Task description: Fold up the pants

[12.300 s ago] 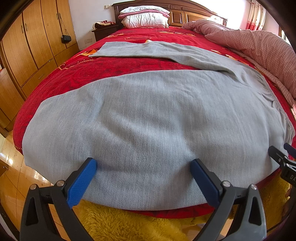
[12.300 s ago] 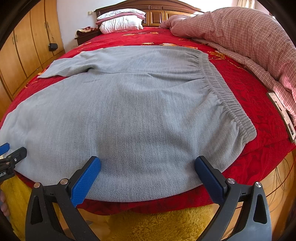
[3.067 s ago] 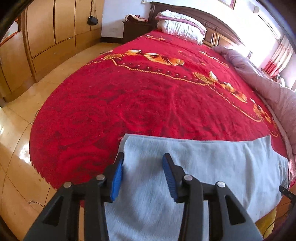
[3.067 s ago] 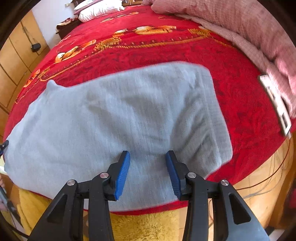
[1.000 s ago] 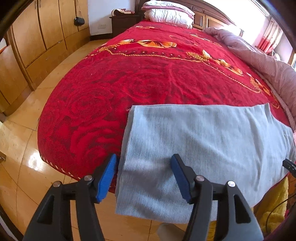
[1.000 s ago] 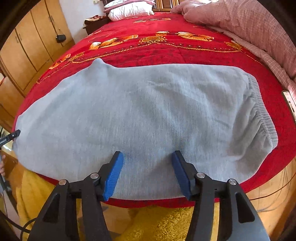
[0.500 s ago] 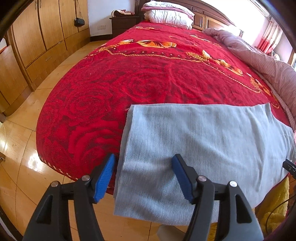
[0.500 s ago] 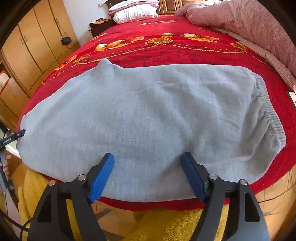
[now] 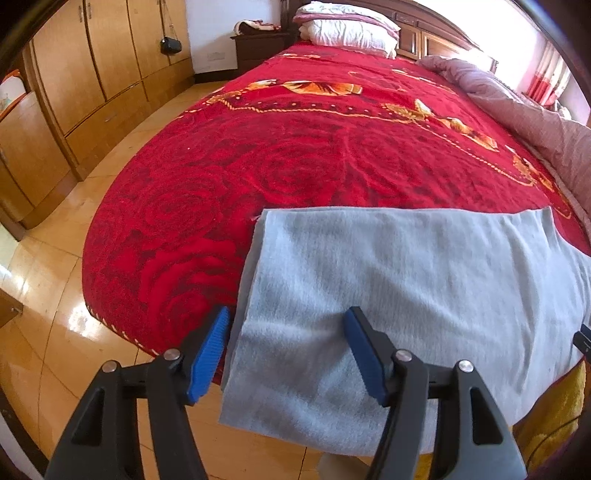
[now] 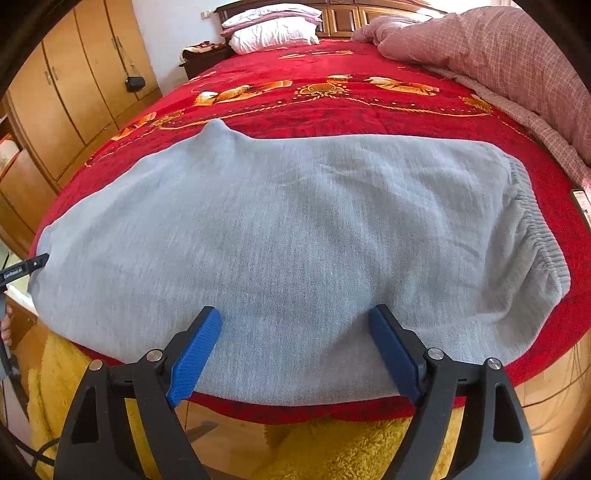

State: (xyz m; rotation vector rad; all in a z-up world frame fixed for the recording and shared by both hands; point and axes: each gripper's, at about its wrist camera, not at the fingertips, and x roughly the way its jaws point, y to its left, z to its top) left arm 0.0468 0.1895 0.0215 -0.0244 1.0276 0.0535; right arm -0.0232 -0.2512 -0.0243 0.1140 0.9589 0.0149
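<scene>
Grey fleece pants [image 10: 295, 236] lie folded lengthwise, one leg over the other, along the near edge of a red bed. The elastic waistband [image 10: 535, 229] is at the right. The leg cuffs [image 9: 251, 288] are at the left and hang a little over the bed edge. My left gripper [image 9: 286, 347] is open and empty, just short of the cuff end. My right gripper [image 10: 295, 343] is open and empty, in front of the middle of the pants. The tip of the left gripper shows at the left edge of the right wrist view [image 10: 26, 267].
The red patterned bedspread [image 9: 332, 147] stretches far back to white pillows [image 9: 343, 29]. A pink checked quilt [image 10: 509, 55] lies along the right side. A yellow shaggy rug [image 10: 332, 443] lies below the bed edge. Wooden wardrobes [image 9: 74, 74] line the left wall.
The right gripper's jaws have opened wider and it has backed off slightly. The left gripper has stayed open near the cuffs, hardly moving. The pants lie still.
</scene>
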